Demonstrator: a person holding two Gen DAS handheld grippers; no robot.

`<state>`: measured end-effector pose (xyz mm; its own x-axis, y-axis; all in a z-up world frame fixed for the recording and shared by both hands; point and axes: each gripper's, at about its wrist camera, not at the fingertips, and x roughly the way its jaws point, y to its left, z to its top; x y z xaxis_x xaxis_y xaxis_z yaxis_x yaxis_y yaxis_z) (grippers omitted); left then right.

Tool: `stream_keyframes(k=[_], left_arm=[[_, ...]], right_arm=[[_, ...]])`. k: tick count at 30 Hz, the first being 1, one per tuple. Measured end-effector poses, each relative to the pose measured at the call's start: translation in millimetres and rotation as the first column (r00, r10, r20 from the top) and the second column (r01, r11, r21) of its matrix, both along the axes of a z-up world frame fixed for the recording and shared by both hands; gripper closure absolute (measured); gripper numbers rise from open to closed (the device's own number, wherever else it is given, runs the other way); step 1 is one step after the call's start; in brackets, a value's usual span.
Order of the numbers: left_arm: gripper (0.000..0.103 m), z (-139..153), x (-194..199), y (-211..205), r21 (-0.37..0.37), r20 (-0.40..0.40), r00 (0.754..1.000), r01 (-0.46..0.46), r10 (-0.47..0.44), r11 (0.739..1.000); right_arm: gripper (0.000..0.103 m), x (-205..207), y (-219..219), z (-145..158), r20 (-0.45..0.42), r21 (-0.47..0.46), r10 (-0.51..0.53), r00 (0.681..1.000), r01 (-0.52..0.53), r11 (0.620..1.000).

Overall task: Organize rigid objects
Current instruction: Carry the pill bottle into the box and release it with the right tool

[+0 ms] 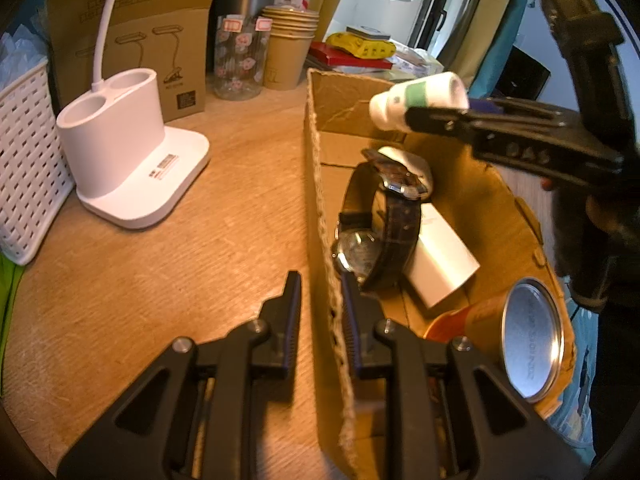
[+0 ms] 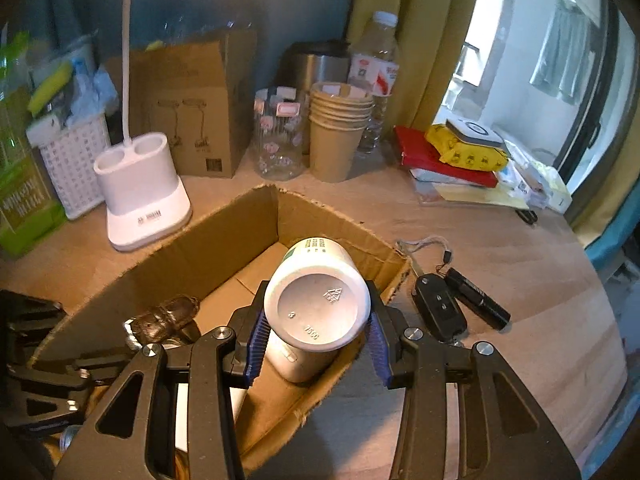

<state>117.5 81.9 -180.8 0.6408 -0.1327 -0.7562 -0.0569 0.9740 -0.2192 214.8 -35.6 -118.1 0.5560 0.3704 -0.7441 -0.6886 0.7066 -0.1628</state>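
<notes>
Above the cardboard box, right gripper clenched on white bottle; could slip, perhaps hitting the watch.

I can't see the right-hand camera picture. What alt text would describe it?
The right gripper holds a white plastic bottle by its sides, base toward the camera, above an open cardboard box on a wooden desk. A wristwatch lies in the box, and a car key lies on the desk to the box's right.
</notes>
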Motion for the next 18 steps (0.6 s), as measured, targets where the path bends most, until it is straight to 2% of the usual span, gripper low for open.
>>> stream_keyframes(k=[8, 18], left_arm=[[0.082, 0, 0, 0, 0.0, 0.0, 1.0, 0.0, 0.0, 1.0], [0.082, 0, 0, 0, 0.0, 0.0, 1.0, 0.0, 0.0, 1.0]], right_arm=[[0.058, 7, 9, -16, 0.007, -0.061, 0.006, 1.0, -0.005, 0.998], [0.054, 15, 9, -16, 0.028, -0.089, -0.016, 0.999, 0.018, 0.996]])
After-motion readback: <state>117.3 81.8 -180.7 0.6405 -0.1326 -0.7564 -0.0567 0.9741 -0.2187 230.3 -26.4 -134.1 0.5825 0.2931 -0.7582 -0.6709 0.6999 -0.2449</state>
